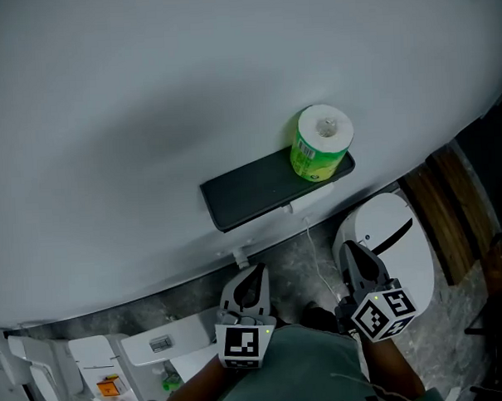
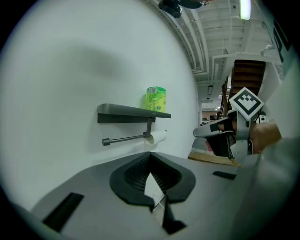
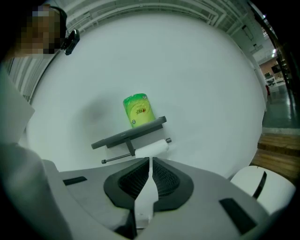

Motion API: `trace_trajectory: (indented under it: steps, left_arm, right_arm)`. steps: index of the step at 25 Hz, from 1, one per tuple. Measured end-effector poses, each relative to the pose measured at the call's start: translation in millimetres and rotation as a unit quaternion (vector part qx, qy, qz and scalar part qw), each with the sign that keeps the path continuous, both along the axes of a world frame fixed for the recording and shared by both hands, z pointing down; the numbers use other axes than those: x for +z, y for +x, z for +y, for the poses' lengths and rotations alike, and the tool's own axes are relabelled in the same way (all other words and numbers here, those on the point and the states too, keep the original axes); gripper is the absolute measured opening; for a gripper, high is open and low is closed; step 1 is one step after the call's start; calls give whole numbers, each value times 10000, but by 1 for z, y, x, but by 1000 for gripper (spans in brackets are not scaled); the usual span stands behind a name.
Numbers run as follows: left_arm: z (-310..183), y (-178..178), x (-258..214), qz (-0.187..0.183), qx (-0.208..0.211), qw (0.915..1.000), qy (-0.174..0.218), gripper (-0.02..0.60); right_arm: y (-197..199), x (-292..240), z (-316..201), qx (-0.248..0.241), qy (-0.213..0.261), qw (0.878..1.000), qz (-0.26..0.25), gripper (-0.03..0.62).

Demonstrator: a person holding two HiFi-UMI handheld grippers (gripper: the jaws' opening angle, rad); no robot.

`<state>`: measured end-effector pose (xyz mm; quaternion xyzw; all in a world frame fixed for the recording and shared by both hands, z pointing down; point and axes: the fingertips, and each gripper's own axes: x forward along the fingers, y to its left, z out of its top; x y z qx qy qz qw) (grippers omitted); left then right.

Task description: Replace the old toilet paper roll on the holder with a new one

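Observation:
A new toilet roll (image 1: 321, 143) in a green wrapper stands upright at the right end of a dark wall shelf (image 1: 251, 195). Under the shelf (image 2: 126, 111) runs a holder bar (image 2: 123, 138) that carries a thin white old roll (image 2: 158, 136) at its right end. The right gripper view shows the old roll (image 3: 152, 149) straight ahead, below the wrapped roll (image 3: 138, 110). My left gripper (image 1: 252, 274) and right gripper (image 1: 353, 253) hang side by side below the shelf, apart from it. Both the left gripper (image 2: 150, 157) and the right gripper (image 3: 150, 161) are shut and hold nothing.
A white toilet (image 1: 394, 235) with its lid down stands below the shelf's right end, just beyond my right gripper. A wooden step or platform (image 1: 442, 212) lies to its right. White fixtures (image 1: 158, 349) sit at the lower left on grey floor.

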<state>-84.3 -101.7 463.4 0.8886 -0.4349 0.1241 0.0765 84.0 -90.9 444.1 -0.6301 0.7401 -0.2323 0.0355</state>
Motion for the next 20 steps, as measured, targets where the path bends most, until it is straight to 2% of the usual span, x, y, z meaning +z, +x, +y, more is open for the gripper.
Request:
trace_trajectory:
  steps: [3,6,11,14,17,20]
  left_arm:
    - [-7,1,3,39,-2,10000,79,8]
    - [-13,1,5,-123,-56,9999,11,8]
    - [-22,10,7,-378,-55,9993,-53,8]
    - [-28,14,8,-402,-80,9991,-92,8]
    - [-32,16,15,-496,-131,9985,-168,8]
    - [-36,17,22,-584,-177,9977,-279,8]
  right_arm:
    - [-4,0,-5,-95,37,9995,-302,31]
    - [-7,4,-13,-270,7,9962,-830,105]
    - [-6,17,-29,-396,-118,9817,-1857,168]
    - [-5,26,-40,-374,-292,9654,-2564,214]
    - [-2,39,-54,-334,-337,9372,-3454,258]
    - [-1,45,-70,-357,-316,9146,-4016,267]
